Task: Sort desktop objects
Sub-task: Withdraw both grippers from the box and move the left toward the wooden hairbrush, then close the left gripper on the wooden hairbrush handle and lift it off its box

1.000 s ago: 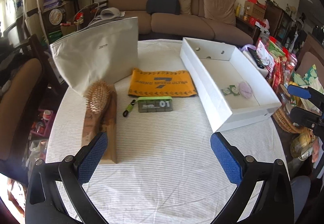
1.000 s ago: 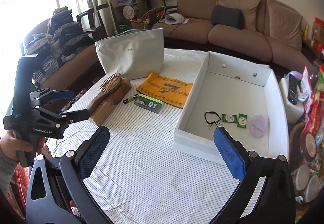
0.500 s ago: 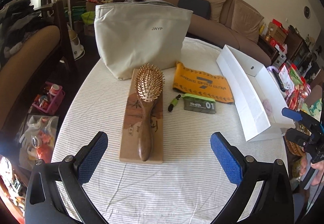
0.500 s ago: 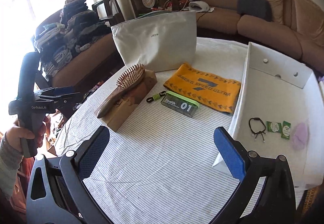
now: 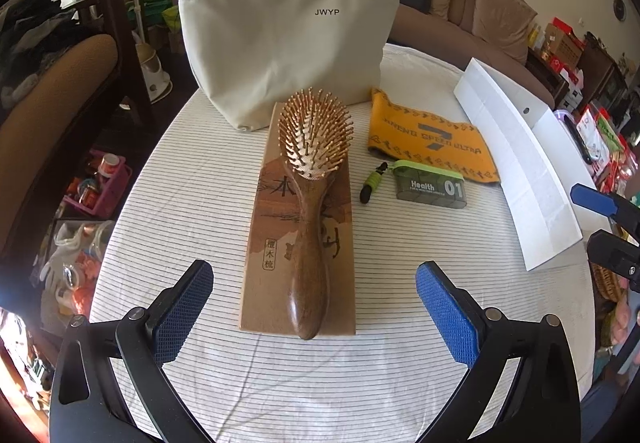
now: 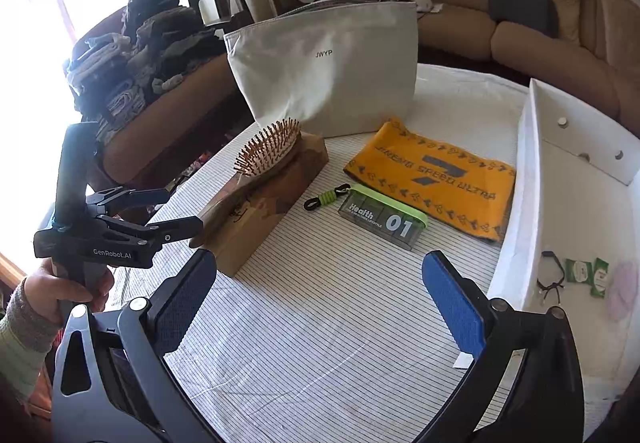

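From the left wrist, the left claw (image 5: 314, 309) gapes wide and empty, lined up on the wooden hairbrush (image 5: 310, 203), which lies bristles up along its cardboard box (image 5: 262, 243) on the striped bench (image 5: 200, 179). It looks stiff, light and smooth; the narrow handle seems the best hold. From the right wrist, the right claw (image 6: 320, 297) is equally spread and empty, above bare cloth near the white tray (image 6: 516, 243), which holds small items.

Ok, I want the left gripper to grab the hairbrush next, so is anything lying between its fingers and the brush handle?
Nothing visible does. The left gripper is open, and only bare striped tablecloth lies before the hairbrush, whose handle points at it atop the wooden box.
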